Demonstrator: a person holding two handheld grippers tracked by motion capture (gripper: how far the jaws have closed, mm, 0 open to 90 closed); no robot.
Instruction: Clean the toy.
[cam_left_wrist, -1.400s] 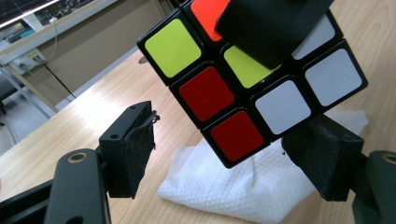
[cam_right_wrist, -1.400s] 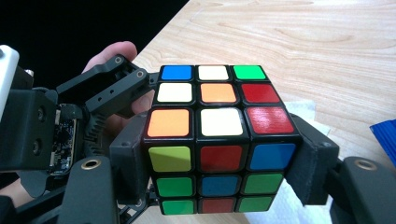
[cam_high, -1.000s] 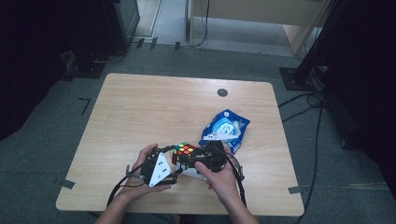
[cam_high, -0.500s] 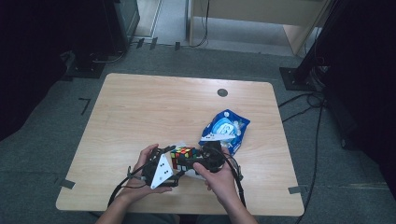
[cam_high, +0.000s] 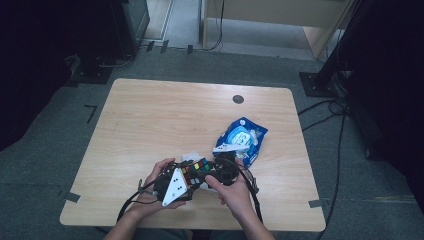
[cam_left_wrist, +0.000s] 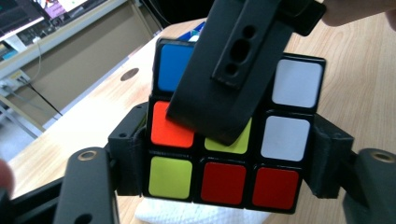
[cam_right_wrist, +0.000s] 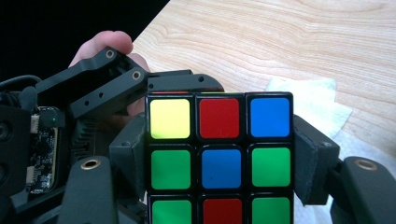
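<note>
From the high view we hold a puzzle cube (cam_high: 196, 167) between our two grippers above the near edge of the wooden table (cam_high: 150, 120), close to our body. The left gripper (cam_high: 181, 176), with its grey three-cornered plate on top, meets the cube from the left, and the right gripper (cam_high: 212, 170) meets it from the right. A blue snack bag (cam_high: 242, 137) lies just beyond our right hand (cam_high: 232, 187), and a white tissue (cam_high: 191, 154) shows just behind the cube. Our left hand (cam_high: 155, 185) wraps the left gripper's body.

In the left gripper view, our left gripper (cam_left_wrist: 224, 161) has its jaws on either side of the cube's (cam_left_wrist: 229, 140) lower layers. They have just been closing, and the pads sit flush against the cube's two flanks, so we grip it at cube width. One jaw of the right gripper lies slantwise across the face we see, covering its middle squares. The white tissue (cam_left_wrist: 187, 215) shows under the cube.

In the right gripper view, our right gripper (cam_right_wrist: 219, 161) holds the cube (cam_right_wrist: 219, 154) as well, its pads pressed on both sides of the middle row. The left gripper's body stands behind to the left, and the tissue (cam_right_wrist: 313, 102) lies on the table (cam_right_wrist: 289, 42) beyond.
</note>
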